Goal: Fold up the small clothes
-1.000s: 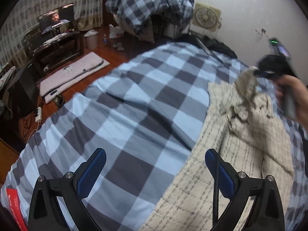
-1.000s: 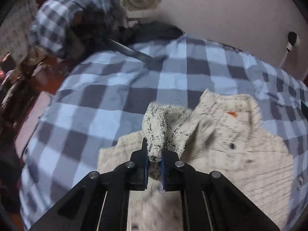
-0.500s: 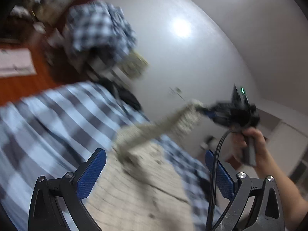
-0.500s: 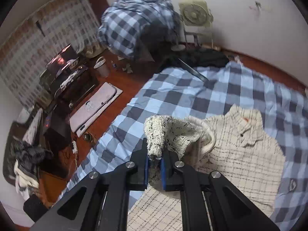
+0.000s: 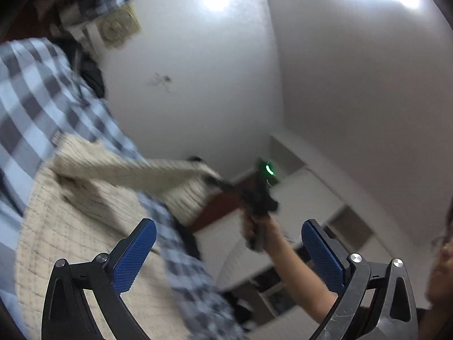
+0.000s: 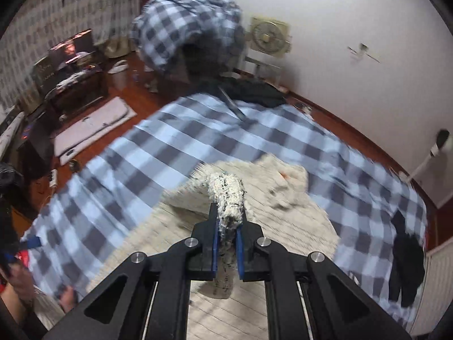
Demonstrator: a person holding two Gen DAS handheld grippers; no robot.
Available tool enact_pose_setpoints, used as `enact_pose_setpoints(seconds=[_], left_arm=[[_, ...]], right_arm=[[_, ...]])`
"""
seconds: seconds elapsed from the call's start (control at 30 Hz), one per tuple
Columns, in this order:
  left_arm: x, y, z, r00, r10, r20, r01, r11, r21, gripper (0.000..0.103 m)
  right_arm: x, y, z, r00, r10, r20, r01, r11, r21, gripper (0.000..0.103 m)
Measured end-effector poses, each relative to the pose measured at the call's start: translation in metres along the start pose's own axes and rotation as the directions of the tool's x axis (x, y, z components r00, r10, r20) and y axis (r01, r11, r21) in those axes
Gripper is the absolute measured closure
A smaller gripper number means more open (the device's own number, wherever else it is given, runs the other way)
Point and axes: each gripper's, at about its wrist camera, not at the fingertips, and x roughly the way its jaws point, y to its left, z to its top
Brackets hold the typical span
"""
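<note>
My right fingers [image 6: 215,240] are clamped on a cream sleeve [image 6: 228,198], pulled taut off the cream shirt [image 6: 254,297] that lies on the checked bedspread [image 6: 170,147]. My left fingers [image 5: 133,255] stand wide apart with nothing between them, above the shirt. A wastebasket [image 6: 119,73] stands on the floor [image 6: 147,102]; its contents are unclear.

My bed [image 6: 175,147] fills the middle of the right wrist frame, covered with a blue and grey checked sheet. On it lies the cream checked shirt [image 6: 283,221] (lower centre), and a dark garment [image 6: 407,257] lies at the right edge, well apart from it.
</note>
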Motion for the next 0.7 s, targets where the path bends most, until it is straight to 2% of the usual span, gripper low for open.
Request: enact_pose_setpoints(seconds=[0.03, 0.07, 0.1, 0.13, 0.17, 0.2, 0.23, 0.27, 0.3, 0.33, 0.37, 0.4, 0.47, 0.5, 0.53, 0.57, 0.6, 0.63, 0.67, 0.7], left_arm=[[0.004, 0.001, 0.0, 0.992, 0.128, 0.013, -0.129, 0.991, 0.032, 0.0], [0.012, 0.003, -0.001, 0.956, 0.294, 0.02, -0.294, 0.953, 0.075, 0.0], [0.02, 0.006, -0.002, 0.905, 0.425, 0.028, -0.425, 0.898, 0.113, 0.0], [0.03, 0.012, -0.005, 0.825, 0.563, 0.047, -0.563, 0.812, 0.155, 0.0], [0.041, 0.019, -0.008, 0.71, 0.702, 0.052, -0.696, 0.69, 0.2, 0.0], [0.054, 0.028, -0.013, 0.601, 0.798, 0.048, -0.783, 0.575, 0.239, 0.0], [0.067, 0.043, -0.018, 0.429, 0.902, 0.045, -0.868, 0.399, 0.295, 0.0], [0.073, 0.052, -0.021, 0.315, 0.948, 0.043, -0.901, 0.284, 0.328, 0.0], [0.074, 0.063, -0.024, 0.212, 0.977, 0.037, -0.917, 0.186, 0.353, 0.0], [0.075, 0.073, -0.027, 0.131, 0.991, 0.017, -0.921, 0.115, 0.372, 0.0], [0.076, 0.082, -0.028, 0.093, 0.996, -0.013, -0.92, 0.091, 0.38, 0.001], [0.077, 0.085, -0.029, 0.088, 0.995, -0.036, -0.922, 0.096, 0.375, 0.001], [0.076, 0.092, -0.032, 0.128, 0.988, -0.084, -0.93, 0.149, 0.335, 0.001], [0.076, 0.093, -0.031, 0.149, 0.984, -0.096, -0.933, 0.172, 0.315, 0.0], [0.075, 0.094, -0.031, 0.159, 0.982, -0.099, -0.934, 0.182, 0.306, 0.0], [0.076, 0.094, -0.033, 0.163, 0.982, -0.099, -0.934, 0.186, 0.306, 0.0], [0.075, 0.09, -0.035, 0.164, 0.981, -0.101, -0.931, 0.188, 0.313, 0.0], [0.081, 0.09, -0.038, 0.161, 0.981, -0.105, -0.924, 0.188, 0.333, 0.0], [0.083, 0.09, -0.039, 0.16, 0.981, -0.108, -0.919, 0.187, 0.347, 0.0], [0.088, 0.087, -0.045, 0.159, 0.981, -0.108, -0.913, 0.187, 0.362, 0.0]], right_arm=[[0.0, -0.005, -0.008, 1.0, -0.008, -0.003, 0.008, 1.0, 0.001, 0.097], [0.004, -0.013, -0.017, 1.0, -0.019, -0.01, 0.019, 1.0, -0.003, 0.097], [0.008, -0.018, -0.026, 0.999, -0.034, -0.016, 0.034, 0.999, -0.011, 0.097], [0.01, -0.022, -0.032, 0.999, -0.048, -0.022, 0.048, 0.999, -0.018, 0.097], [0.013, -0.027, -0.036, 0.997, -0.071, -0.028, 0.071, 0.997, -0.023, 0.097], [0.011, -0.028, -0.039, 0.995, -0.094, -0.028, 0.093, 0.995, -0.029, 0.097], [0.01, -0.032, -0.04, 0.992, -0.125, -0.021, 0.124, 0.992, -0.037, 0.098], [0.008, -0.036, -0.039, 0.987, -0.163, -0.005, 0.162, 0.986, -0.049, 0.098], [0.004, -0.04, -0.037, 0.98, -0.196, 0.017, 0.197, 0.979, -0.061, 0.098], [-0.002, -0.043, -0.035, 0.973, -0.225, 0.043, 0.228, 0.971, -0.078, 0.098], [-0.01, -0.046, -0.034, 0.961, -0.265, 0.081, 0.272, 0.957, -0.102, 0.098], [-0.019, -0.052, -0.035, 0.94, -0.318, 0.123, 0.332, 0.936, -0.117, 0.098], [-0.029, -0.069, -0.037, 0.912, -0.376, 0.164, 0.394, 0.915, -0.093, 0.098], [-0.031, -0.078, -0.042, 0.907, -0.382, 0.175, 0.4, 0.914, -0.075, 0.098], [-0.032, -0.084, -0.049, 0.908, -0.375, 0.186, 0.392, 0.918, -0.063, 0.098], [-0.031, -0.09, -0.06, 0.918, -0.348, 0.189, 0.364, 0.929, -0.059, 0.091], [-0.025, -0.096, -0.075, 0.933, -0.319, 0.169, 0.331, 0.942, -0.051, 0.06], [-0.012, -0.105, -0.093, 0.948, -0.301, 0.105, 0.305, 0.952, -0.03, 0.032], [0.008, -0.115, -0.117, 0.951, -0.309, -0.011, 0.309, 0.951, 0.003, 0.002], [0.022, -0.121, -0.133, 0.945, -0.314, -0.085, 0.317, 0.948, 0.021, 0.002]])
